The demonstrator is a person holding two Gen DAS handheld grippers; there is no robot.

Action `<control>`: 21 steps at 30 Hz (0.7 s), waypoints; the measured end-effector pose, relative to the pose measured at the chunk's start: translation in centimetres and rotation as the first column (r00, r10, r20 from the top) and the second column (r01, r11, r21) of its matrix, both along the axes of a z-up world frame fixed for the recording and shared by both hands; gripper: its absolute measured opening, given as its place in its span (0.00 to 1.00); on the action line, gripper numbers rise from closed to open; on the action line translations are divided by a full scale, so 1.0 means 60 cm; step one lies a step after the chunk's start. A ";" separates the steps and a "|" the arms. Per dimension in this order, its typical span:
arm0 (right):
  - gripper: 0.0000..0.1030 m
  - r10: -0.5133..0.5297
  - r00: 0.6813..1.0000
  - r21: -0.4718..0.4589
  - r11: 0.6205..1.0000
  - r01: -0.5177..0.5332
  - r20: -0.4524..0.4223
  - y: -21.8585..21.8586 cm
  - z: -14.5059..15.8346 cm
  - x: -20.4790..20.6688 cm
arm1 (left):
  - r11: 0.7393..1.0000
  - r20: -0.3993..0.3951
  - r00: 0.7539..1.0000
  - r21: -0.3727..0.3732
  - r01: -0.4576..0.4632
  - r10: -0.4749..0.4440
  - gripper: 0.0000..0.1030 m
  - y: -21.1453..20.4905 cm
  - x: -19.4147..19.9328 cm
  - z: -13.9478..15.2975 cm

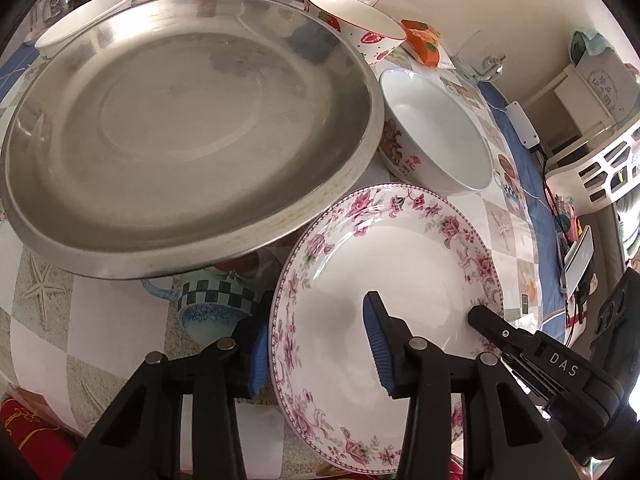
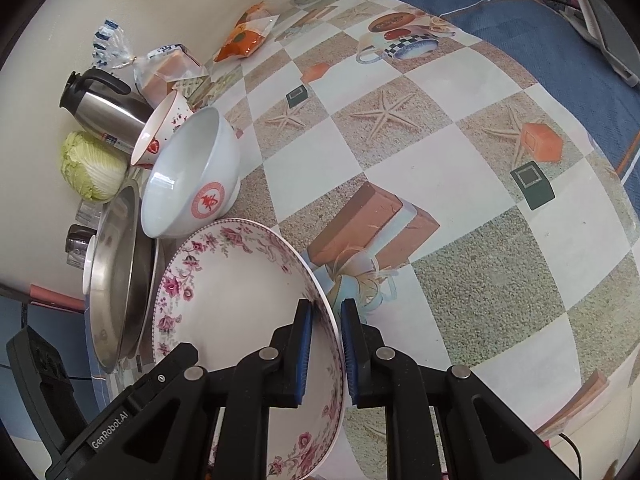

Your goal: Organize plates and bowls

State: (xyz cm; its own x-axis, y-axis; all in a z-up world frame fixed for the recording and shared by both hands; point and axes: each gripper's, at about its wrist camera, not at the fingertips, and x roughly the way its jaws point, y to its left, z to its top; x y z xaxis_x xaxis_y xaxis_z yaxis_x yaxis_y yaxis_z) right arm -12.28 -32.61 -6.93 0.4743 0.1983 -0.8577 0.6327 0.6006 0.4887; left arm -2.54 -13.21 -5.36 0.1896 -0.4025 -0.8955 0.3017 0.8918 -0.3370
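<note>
A white plate with a pink flower rim [image 1: 400, 264] [image 2: 236, 300] sits between both grippers. My left gripper [image 1: 316, 344] has its fingers either side of the plate's near rim, still wide apart. My right gripper [image 2: 326, 344] is shut on the plate's right rim; its finger also shows in the left wrist view [image 1: 492, 324]. A large steel tray [image 1: 180, 128] [image 2: 116, 280] lies left of the plate. A white bowl with red print [image 1: 436, 128] [image 2: 192, 172] stands behind the plate. A strawberry bowl [image 1: 356, 20] [image 2: 164, 132] and another white bowl [image 1: 80, 16] stand further back.
A steel kettle [image 2: 104, 104], a cabbage [image 2: 92, 168], bagged snacks [image 2: 244, 36] and a glass jar [image 2: 80, 244] line the wall. The table's checked cloth [image 2: 440, 168] stretches right to a blue border [image 2: 520, 20]. A white basket [image 1: 600, 168] stands off the table.
</note>
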 end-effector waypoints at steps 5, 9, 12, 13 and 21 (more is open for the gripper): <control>0.18 0.010 1.000 -0.016 1.000 -0.010 -0.004 0.004 0.002 0.003 | 0.999 0.034 0.999 0.051 0.012 -0.014 0.38 -0.014 0.000 0.000; 0.17 0.014 1.000 -0.035 0.999 -0.014 -0.002 0.006 0.007 0.006 | 0.999 0.016 1.000 0.049 -0.017 0.016 0.24 -0.001 0.006 -0.001; 0.17 0.012 1.000 -0.048 0.999 -0.012 0.008 0.005 0.012 0.006 | 0.999 0.010 1.000 0.037 -0.014 0.014 0.24 0.000 0.007 0.001; 0.17 0.013 1.000 -0.057 0.998 -0.012 0.016 0.005 0.016 0.005 | 0.999 0.012 1.000 0.034 -0.011 0.011 0.24 0.001 0.005 0.002; 0.17 0.023 0.999 -0.098 0.995 -0.018 0.048 0.002 0.036 0.001 | 1.000 0.038 0.999 -0.011 0.005 -0.005 0.24 0.000 0.004 0.022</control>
State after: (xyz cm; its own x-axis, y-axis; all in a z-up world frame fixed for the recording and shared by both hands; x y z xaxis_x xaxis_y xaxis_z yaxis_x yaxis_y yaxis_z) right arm -12.21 -32.46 -4.77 0.5129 0.1249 -0.8493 0.5968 0.6593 0.4573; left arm -2.31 -13.22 -4.04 0.2211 -0.4133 -0.8834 0.3191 0.8866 -0.3349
